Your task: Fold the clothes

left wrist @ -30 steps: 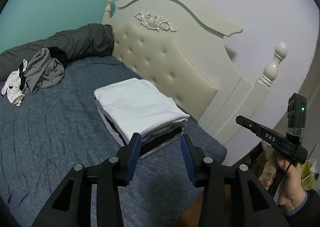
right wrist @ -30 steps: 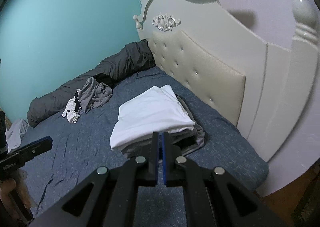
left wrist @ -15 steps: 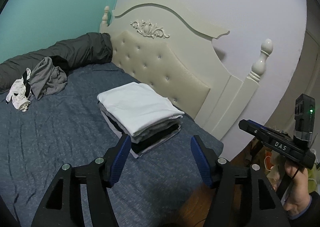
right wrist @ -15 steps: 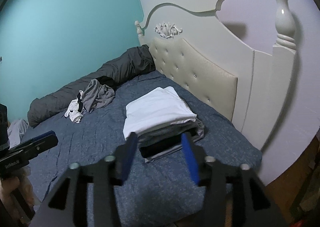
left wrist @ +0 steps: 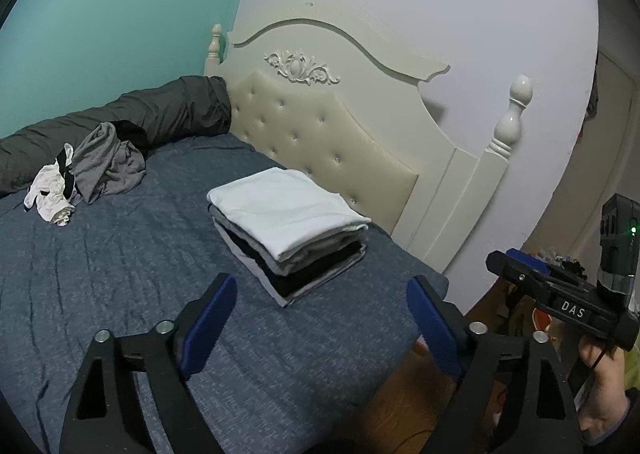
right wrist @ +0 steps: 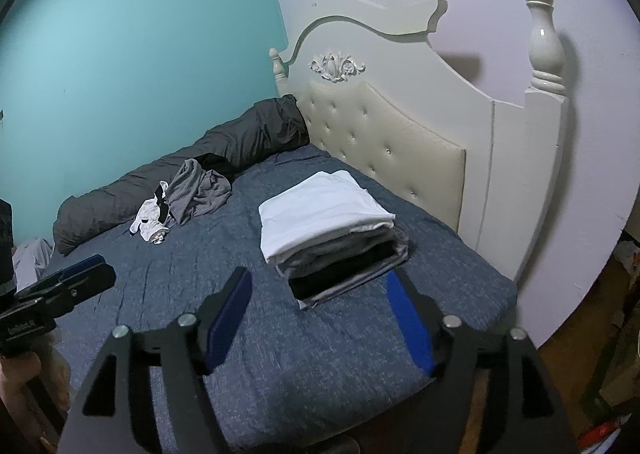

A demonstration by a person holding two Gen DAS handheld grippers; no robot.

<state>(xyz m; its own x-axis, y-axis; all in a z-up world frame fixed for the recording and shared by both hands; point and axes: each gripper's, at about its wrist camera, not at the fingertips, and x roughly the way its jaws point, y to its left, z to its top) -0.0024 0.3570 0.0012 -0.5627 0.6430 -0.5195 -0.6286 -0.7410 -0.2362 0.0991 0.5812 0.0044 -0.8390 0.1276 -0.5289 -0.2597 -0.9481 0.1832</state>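
Note:
A neat stack of folded clothes point(left wrist: 288, 230) point(right wrist: 332, 238), white on top with grey and black layers below, lies on the blue bed cover point(left wrist: 100, 274) point(right wrist: 180, 266) near the headboard. A crumpled grey garment point(left wrist: 108, 163) point(right wrist: 198, 191) and a small white and black piece point(left wrist: 50, 191) point(right wrist: 152, 219) lie farther back by the dark rolled duvet. My left gripper point(left wrist: 320, 314) is open and holds nothing, short of the stack. My right gripper point(right wrist: 320, 308) is also open with nothing in it, just in front of the stack. The right gripper point(left wrist: 560, 298) shows from the side in the left wrist view.
A cream tufted headboard point(left wrist: 332, 133) point(right wrist: 400, 141) with a tall corner post stands behind the stack. A dark rolled duvet point(left wrist: 132, 113) point(right wrist: 200, 157) lines the teal wall. Wooden floor point(left wrist: 400, 406) and clutter lie beyond the bed's near corner. A hand point(left wrist: 604, 386) holds the right gripper.
Both grippers have pulled back from the stack. The right gripper went from shut to wide open, and the left one opened wider. The stack stays put.

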